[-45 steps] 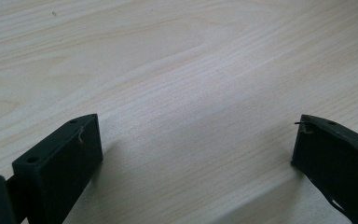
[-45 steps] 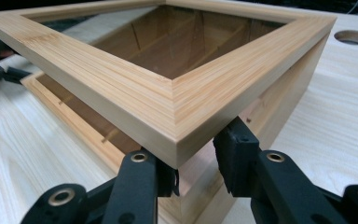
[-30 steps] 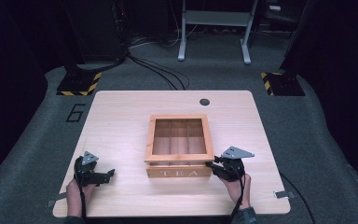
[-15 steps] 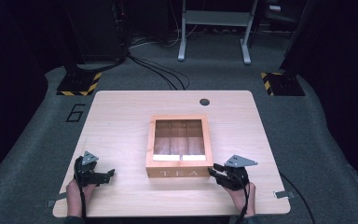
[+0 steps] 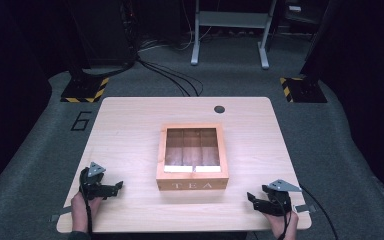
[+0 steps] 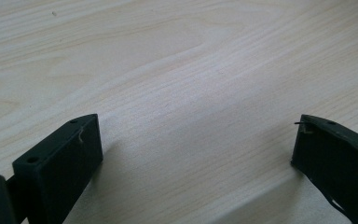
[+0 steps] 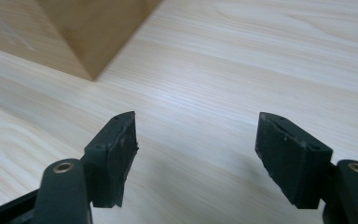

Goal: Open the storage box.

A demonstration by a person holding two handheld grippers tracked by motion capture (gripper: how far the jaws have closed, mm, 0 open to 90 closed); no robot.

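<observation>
- Wooden tea box (image 5: 192, 159), lid shut, sat mid-table (image 5: 130, 125), between both grippers.
- The right gripper (image 5: 254, 198) lay near the box's front right corner; its jaws had just been opening, nothing between them.
- The left gripper (image 5: 116, 187) rested wide and empty.
- Risk: a careless sweep inward might shove the box askew.

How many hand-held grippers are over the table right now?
2. The left hand-held gripper sits at the table's near-left, jaws open; the right hand-held gripper at its near-right, beside the tea box, jaws just opened, nothing between them.
</observation>
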